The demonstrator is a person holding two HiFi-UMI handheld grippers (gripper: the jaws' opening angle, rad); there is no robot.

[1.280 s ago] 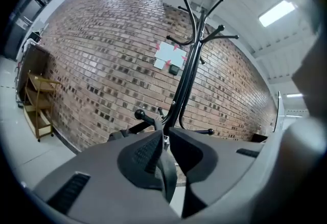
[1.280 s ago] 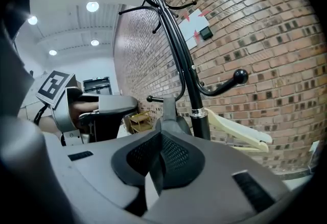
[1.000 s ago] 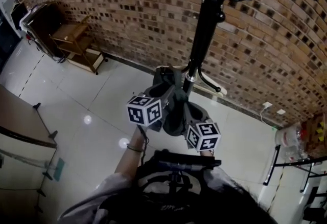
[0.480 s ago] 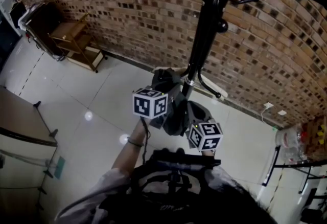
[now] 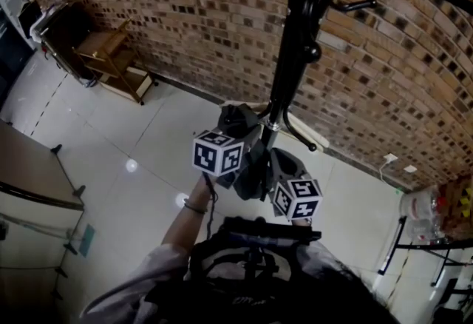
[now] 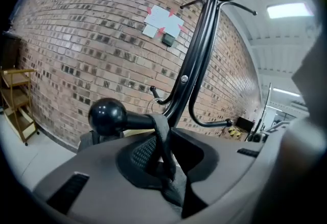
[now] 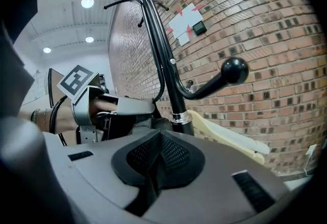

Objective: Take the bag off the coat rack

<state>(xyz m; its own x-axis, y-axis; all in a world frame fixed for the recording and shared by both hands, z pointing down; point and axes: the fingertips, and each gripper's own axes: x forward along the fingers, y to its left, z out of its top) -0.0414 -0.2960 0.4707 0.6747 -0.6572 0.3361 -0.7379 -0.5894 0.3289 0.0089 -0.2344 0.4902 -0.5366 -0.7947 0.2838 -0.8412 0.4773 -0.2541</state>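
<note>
Brick wall (image 5: 148, 19) and pale tiled floor (image 5: 126, 145) close off this corner, with the black coat rack (image 5: 295, 41) standing in front of them. The dark grey bag (image 5: 250, 163) hangs low on the rack, right against the pole, between my two grippers. Its strap (image 6: 162, 133) is looped over a ball-tipped hook (image 6: 107, 115) and runs down from there straight into my left gripper (image 6: 164, 166). That gripper's jaws are clamped on the strap just below the hook, so I have the grip I need on that side.

My right gripper (image 7: 156, 166) sits beside the bag's other flank, low by the pole, under another ball-tipped hook (image 7: 234, 70). Its jaws are pressed together, and its own view shows nothing caught between the pads. I judge it is steadying or waiting, not carrying any weight.

As for progress, I would call the task begun but not far along. The strap is seized, yet it lies over the hook behind the ball, so the bag is not off the rack. What remains, by my reckoning, is to raise the strap, slide it outward past the ball end, and then draw the whole bag away from the pole. The ball is the likely snag, since the loop has to clear it before anything comes free.

Off to the left a wooden shelf unit (image 5: 111, 56) stands against the wall, well apart from all this.
</note>
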